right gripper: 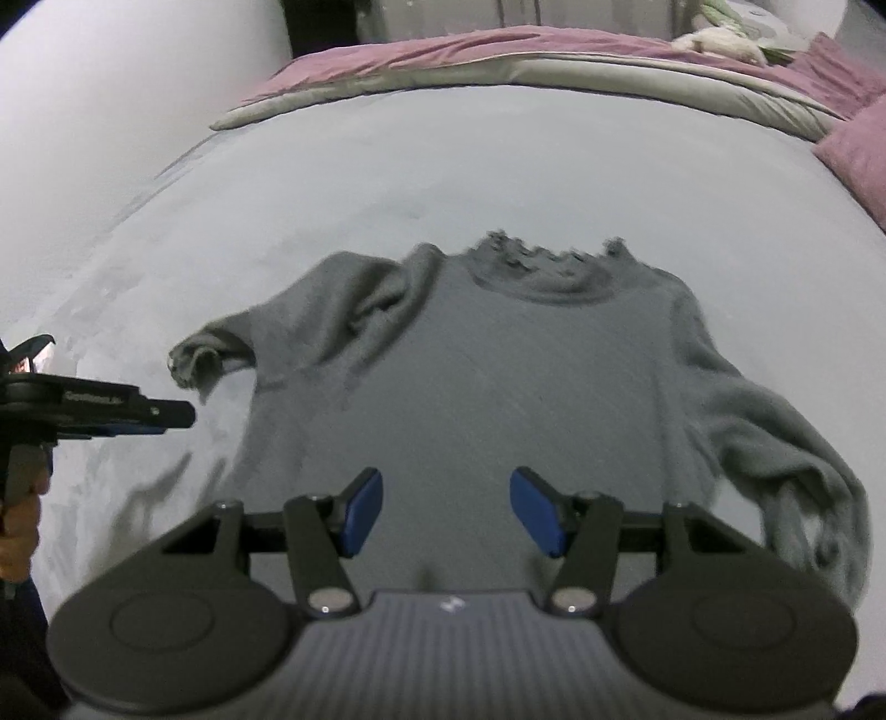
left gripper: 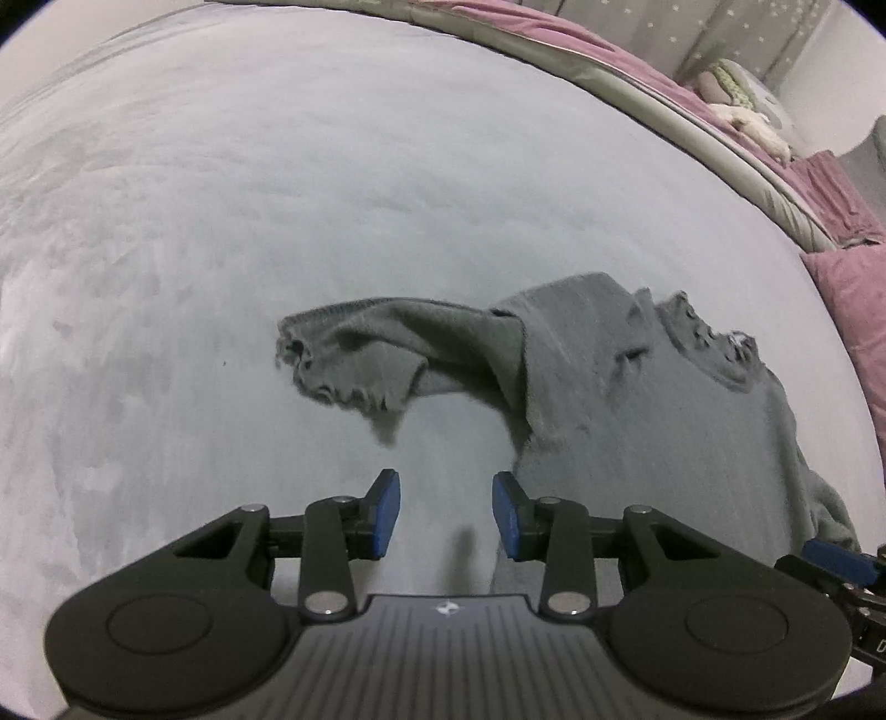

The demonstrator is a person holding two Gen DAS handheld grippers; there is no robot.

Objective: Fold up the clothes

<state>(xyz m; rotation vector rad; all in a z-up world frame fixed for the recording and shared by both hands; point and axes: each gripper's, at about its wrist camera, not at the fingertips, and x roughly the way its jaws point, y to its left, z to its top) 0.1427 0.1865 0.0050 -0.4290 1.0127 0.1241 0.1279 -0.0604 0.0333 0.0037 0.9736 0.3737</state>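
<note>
A grey knit sweater [right gripper: 470, 376] lies flat on a pale grey bed cover [right gripper: 387, 183], its frilled collar [right gripper: 542, 271] at the far end. In the left wrist view the sweater [left gripper: 637, 399] fills the right side and its left sleeve [left gripper: 387, 343] stretches out leftward with a crumpled cuff. My left gripper [left gripper: 446, 512] hovers open over bare cover just left of the sweater's side edge, nothing between its blue pads. My right gripper [right gripper: 446, 512] stands open above the sweater's lower body, also holding nothing. The right sleeve [right gripper: 775, 437] runs down the right side.
A purple quilt [right gripper: 443, 52] and a grey-edged blanket [right gripper: 609, 75] line the far side of the bed, with a purple pillow [right gripper: 853, 155] at the right. The left gripper's body [right gripper: 83, 412] and a hand [right gripper: 19, 531] show at the right wrist view's left edge.
</note>
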